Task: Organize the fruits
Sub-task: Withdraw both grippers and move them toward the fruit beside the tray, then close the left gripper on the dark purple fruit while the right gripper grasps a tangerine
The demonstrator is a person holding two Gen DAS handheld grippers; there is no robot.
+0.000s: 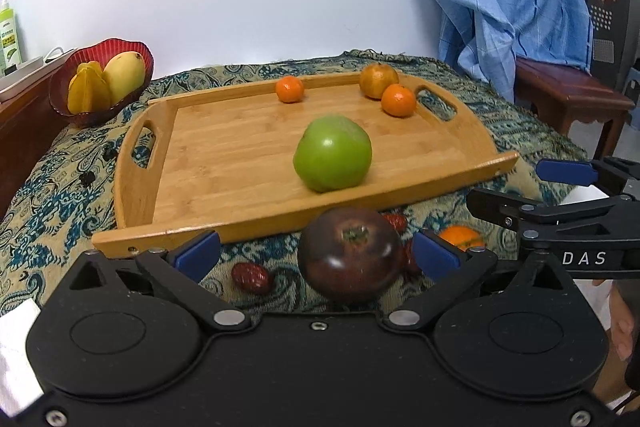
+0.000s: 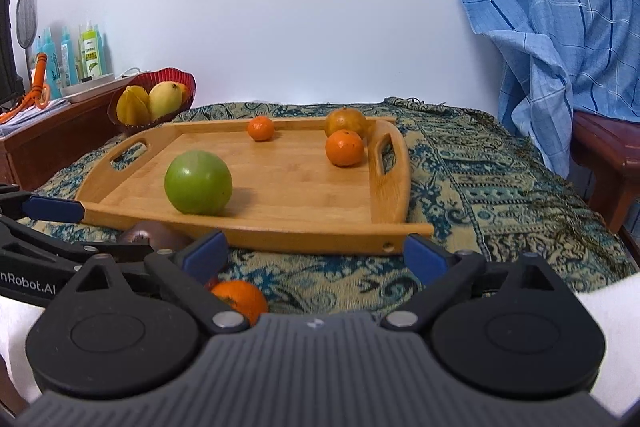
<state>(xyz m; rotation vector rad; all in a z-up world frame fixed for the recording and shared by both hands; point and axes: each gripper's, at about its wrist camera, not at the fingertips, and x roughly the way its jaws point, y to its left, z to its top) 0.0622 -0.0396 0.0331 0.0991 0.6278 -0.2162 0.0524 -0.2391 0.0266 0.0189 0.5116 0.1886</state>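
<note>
Dark fruit sits between our left fingers, not yet gripped; orange lies low-left of our right fingers.

Nearest first: our left gripper [image 1: 316,253] has its jaws apart with the dark purple fruit [image 1: 350,255] between the pads, nearer the right pad; a gap shows on the left, and we can't tell if the right pad touches. It's roundish, stem cap up, no long axis to align to. Two small red fruits [image 1: 251,277] lie on the cloth [image 1: 60,195] beside it. Our right gripper [image 2: 316,253] is wide apart and empty; the loose orange [image 2: 240,299] sits under its left finger, so right is the nearer hand for it. Beyond the fingertips, the wooden tray [image 1: 132,179] holds the green fruit [image 1: 333,153] at its near rim, three orange fruits at the far side. Likely next: close left, carry forward over the rim.
</note>
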